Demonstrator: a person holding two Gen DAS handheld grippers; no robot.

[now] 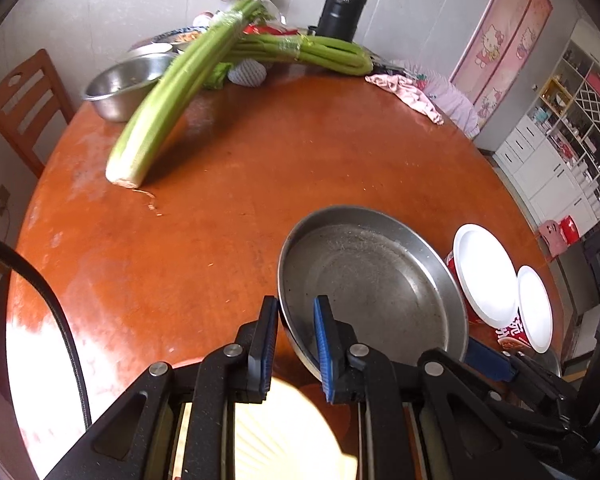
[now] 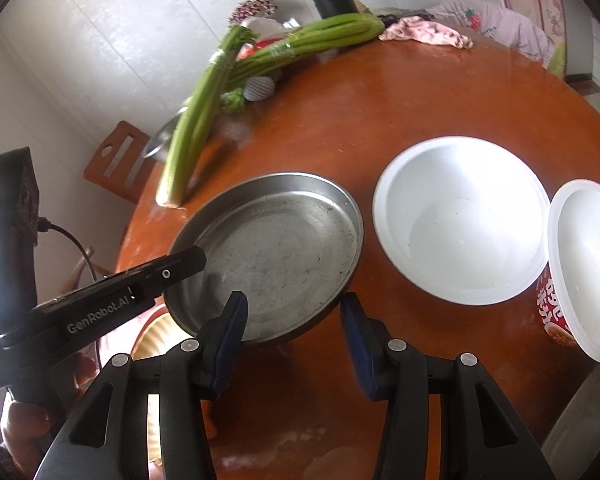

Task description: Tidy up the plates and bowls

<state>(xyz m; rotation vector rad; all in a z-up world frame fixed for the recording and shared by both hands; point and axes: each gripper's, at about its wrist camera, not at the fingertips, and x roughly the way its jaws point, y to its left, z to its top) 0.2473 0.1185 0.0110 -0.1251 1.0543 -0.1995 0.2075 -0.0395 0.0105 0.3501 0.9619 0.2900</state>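
Celery is laid across the far left of the round wooden bench, its cut end resting on the wood and its stalks leaning over a steel bowl, so the near half of the surface is left free for sorting. Nearer the front, the metal plate is held by the left gripper, whose jaws are pressed together on the near-left rim, one pad outside the wall and one inside; a rim pinch is judged to be the only practical hold on so shallow a dish. In the right wrist view the plate's underside appears clear of the wood and tilted, which suggests it is being carried rather than slid. The right gripper is positioned at the plate's near edge with its jaws partly spread; the left pad overlaps the rim, but contact cannot be confirmed. To the right, a white bowl stands on the bench, and just beside it a second white bowl with red printed sides is seated, probably the stacking partners.
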